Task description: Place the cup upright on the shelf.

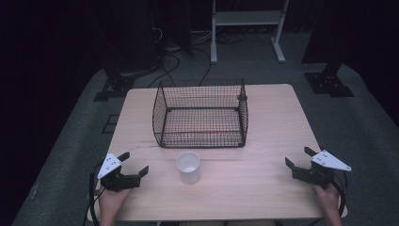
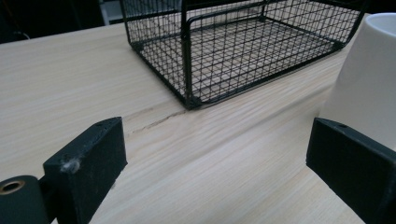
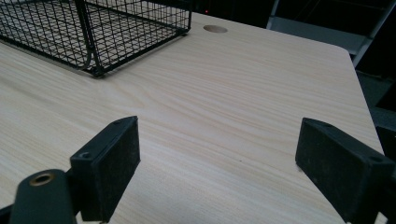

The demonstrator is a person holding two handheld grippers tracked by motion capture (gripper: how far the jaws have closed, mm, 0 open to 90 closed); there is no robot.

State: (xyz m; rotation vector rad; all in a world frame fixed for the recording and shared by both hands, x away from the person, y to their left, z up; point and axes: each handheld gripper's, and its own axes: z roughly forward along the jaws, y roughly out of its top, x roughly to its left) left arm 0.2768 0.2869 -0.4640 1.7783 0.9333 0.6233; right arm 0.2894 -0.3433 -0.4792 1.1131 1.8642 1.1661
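Observation:
A white cup (image 1: 188,167) stands upright at the middle of the wooden table (image 1: 263,136), just in front of a black wire basket (image 1: 201,114) that holds nothing. My left gripper (image 1: 133,163) rests open at the front left, a short way left of the cup. In the left gripper view the cup (image 2: 369,79) rises behind the right jaw and the basket (image 2: 243,46) lies ahead. My right gripper (image 1: 296,157) rests open at the front right edge, with bare wood between its jaws. The basket's corner (image 3: 93,32) sits at the upper left of the right gripper view.
A round cable hole (image 3: 215,29) marks the tabletop beyond the basket. A white metal stand (image 1: 247,28) and dark stand bases (image 1: 329,82) with cables sit on the grey floor behind the table. A hand (image 1: 110,200) holds each gripper at the table's front edge.

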